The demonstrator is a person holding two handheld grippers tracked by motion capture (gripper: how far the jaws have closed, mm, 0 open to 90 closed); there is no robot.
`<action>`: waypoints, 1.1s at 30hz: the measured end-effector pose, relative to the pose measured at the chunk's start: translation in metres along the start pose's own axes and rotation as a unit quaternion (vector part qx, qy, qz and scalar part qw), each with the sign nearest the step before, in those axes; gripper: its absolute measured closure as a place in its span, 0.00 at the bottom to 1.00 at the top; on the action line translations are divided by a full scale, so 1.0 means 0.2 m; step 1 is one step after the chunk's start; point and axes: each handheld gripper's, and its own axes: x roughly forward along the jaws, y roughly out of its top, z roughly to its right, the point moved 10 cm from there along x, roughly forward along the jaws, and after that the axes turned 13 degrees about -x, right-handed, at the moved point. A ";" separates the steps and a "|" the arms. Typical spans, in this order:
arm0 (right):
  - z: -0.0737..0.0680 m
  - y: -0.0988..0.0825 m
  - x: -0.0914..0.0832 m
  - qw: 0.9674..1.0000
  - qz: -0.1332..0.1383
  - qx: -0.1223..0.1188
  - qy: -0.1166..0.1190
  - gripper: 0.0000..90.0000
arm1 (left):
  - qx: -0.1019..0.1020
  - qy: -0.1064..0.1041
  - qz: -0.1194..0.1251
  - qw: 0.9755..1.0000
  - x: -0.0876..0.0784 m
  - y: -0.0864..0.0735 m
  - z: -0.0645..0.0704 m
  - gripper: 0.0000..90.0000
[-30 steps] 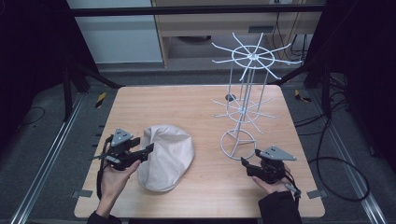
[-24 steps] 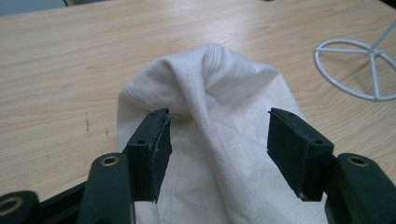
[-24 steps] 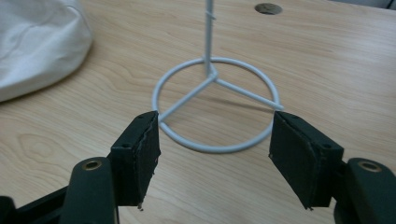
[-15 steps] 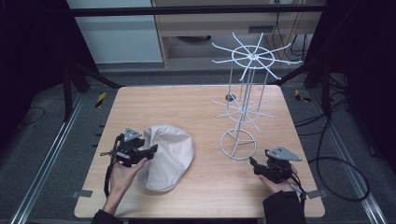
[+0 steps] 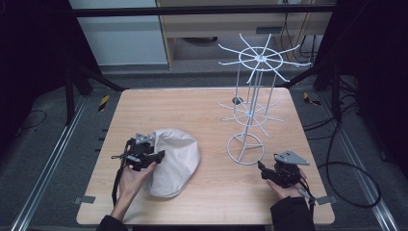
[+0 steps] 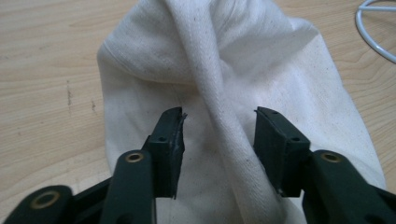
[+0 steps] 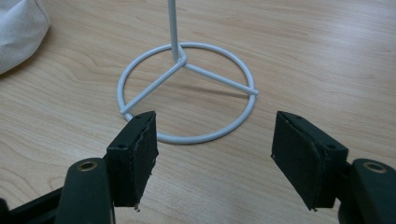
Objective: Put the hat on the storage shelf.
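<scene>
- Cloth cap (image 5: pixel 172 161), off-white: lies on the wooden table (image 5: pixel 202 103) in the near-left part, clear of the near and left edges.
- Left gripper (image 6: pixel 218 122): at the cap's left side. Its own view shows the jaws apart, straddling a raised fold (image 6: pixel 205 70) of cloth without clamping it; the high view does not resolve that fold.
- Wire stand (image 5: pixel 252 103), white: upright toward the right edge, spoked tiers above a ring base (image 7: pixel 187 91). The right gripper view cuts the pole off just above the base; the high view gives the whole height.
- Right gripper (image 7: pixel 215 140): near the near-right corner, jaws wide apart and holding nothing, facing the ring base across bare wood, not touching it.
- Small dark item (image 5: pixel 237 100) on the table behind the stand: too small to identify.
- Open room: far-left table area and the strip between cap and stand.
</scene>
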 end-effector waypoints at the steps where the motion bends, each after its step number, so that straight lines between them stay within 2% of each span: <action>1: 0.00 0.00 0.00 1.000 0.000 0.000 0.000 0.35 | -0.001 0.000 -0.002 1.000 0.00 0.00 0.00 0.63; 2: 0.00 0.00 0.00 1.000 0.000 0.000 0.000 0.35 | -0.003 -0.001 -0.006 1.000 0.01 -0.01 0.00 0.63; 6: 0.00 0.00 0.00 1.000 -0.002 0.000 0.000 0.35 | -0.012 -0.006 -0.016 1.000 0.02 -0.03 0.01 0.78; 10: 0.01 -0.01 0.00 1.000 -0.003 0.001 0.000 0.35 | -0.016 -0.011 -0.018 1.000 0.01 -0.03 0.02 0.93; 12: 0.01 -0.01 0.00 1.000 -0.004 0.001 0.001 0.35 | -0.019 -0.013 -0.014 1.000 0.01 -0.02 0.02 0.97; 16: 0.01 -0.01 0.00 1.000 -0.003 0.003 0.003 0.35 | -0.026 -0.027 0.007 0.999 -0.02 -0.01 0.04 0.98; 21: 0.02 -0.01 0.00 1.000 -0.001 0.002 0.001 0.35 | -0.019 -0.033 0.030 0.999 -0.08 0.02 0.05 0.98; 24: 0.02 -0.01 0.00 1.000 -0.002 0.003 0.001 0.35 | -0.012 -0.038 0.053 0.998 -0.15 0.05 0.06 0.98; 25: 0.02 -0.01 0.00 1.000 -0.002 0.003 0.001 0.35 | -0.012 -0.038 0.053 0.998 -0.15 0.05 0.06 0.98; 33: 0.02 -0.01 0.00 1.000 -0.001 0.003 0.003 0.35 | -0.004 -0.055 0.100 0.993 -0.29 0.12 0.07 0.98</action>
